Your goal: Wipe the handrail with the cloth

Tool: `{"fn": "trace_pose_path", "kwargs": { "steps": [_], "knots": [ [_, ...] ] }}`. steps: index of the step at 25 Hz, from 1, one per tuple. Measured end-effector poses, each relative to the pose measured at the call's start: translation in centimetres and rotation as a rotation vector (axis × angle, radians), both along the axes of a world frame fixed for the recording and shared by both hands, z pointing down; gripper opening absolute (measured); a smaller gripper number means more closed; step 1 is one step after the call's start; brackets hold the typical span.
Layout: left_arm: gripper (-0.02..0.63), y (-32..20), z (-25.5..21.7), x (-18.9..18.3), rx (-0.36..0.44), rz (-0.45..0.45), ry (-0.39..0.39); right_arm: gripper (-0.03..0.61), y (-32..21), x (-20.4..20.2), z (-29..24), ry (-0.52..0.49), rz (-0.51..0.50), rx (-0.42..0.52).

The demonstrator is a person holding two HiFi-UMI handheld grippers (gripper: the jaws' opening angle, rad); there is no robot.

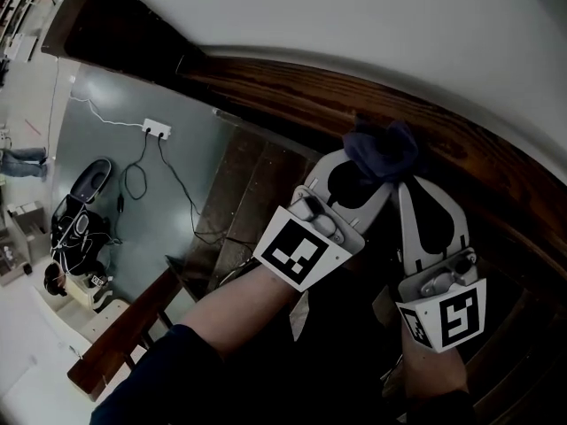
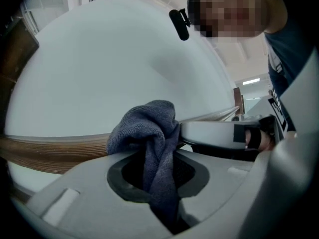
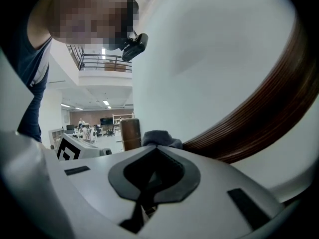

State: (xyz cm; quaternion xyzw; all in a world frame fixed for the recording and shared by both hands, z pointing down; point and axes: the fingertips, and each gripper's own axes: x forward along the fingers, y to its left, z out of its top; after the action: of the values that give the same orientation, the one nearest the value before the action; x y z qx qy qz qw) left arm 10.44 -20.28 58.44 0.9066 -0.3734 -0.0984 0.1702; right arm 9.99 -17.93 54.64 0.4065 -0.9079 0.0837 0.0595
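Currently: wiping step in hand. The left tool is clamped on the cloth. Its own view shows dark blue fabric pinched between the jaws, with a loose bunch above the tips and a tail hanging down through the gap. The bunch sits on the handrail, the curved dark wooden rail running along the white wall. Contact looks real from the head view; how hard it presses cannot be told.

Right tool: jaws together, nothing between them. Its tips lie just beside the cloth, on its right, over the same stretch of rail. Whether they touch the fabric is unclear.

The stair steps are visible below the rail and are not involved.

Judgement: the cloth is on the rail and a stroke is under way or about to start. How much of the rail is done cannot be said, since the wood shows no visible difference.

Next move, as I read it: slide the left tool along the rail's curve with the bunch pressed on the top face, following the bend so the cloth does not ride off onto the wall. The grip must hold against drag. The right tool should either steady the bunch or stay out of the path.
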Motion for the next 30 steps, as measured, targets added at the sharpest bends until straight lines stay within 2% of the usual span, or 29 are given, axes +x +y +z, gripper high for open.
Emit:
{"fn": "trace_pose_path", "kwargs": {
  "steps": [6, 16, 23, 27, 30],
  "knots": [
    [0.077, -1.3, 2.7, -3.6, 0.027, -0.043, -0.019, 0.009, -1.2, -3.1, 2.7, 0.005, -0.066, -0.007],
    [0.077, -2.9, 6.6, -10.3, 0.012, -0.136, -0.067, 0.009, -2.1, -9.0, 5.6, 0.008, -0.182, -0.013],
    [0.078, -4.3, 8.7, -14.8, 0.038, -0.168, -0.057, 0.009, -3.2, -12.9, 7.9, 0.029, -0.233, -0.014],
    [0.078, -5.1, 11.3, -18.0, 0.028, -0.218, -0.097, 0.009, -3.0, -14.2, 9.5, 0.033, -0.258, -0.014],
    [0.078, -5.5, 12.3, -19.4, 0.073, -0.224, -0.121, 0.009, -2.6, -14.5, 10.7, 0.05, -0.271, -0.016]
  ]
}}
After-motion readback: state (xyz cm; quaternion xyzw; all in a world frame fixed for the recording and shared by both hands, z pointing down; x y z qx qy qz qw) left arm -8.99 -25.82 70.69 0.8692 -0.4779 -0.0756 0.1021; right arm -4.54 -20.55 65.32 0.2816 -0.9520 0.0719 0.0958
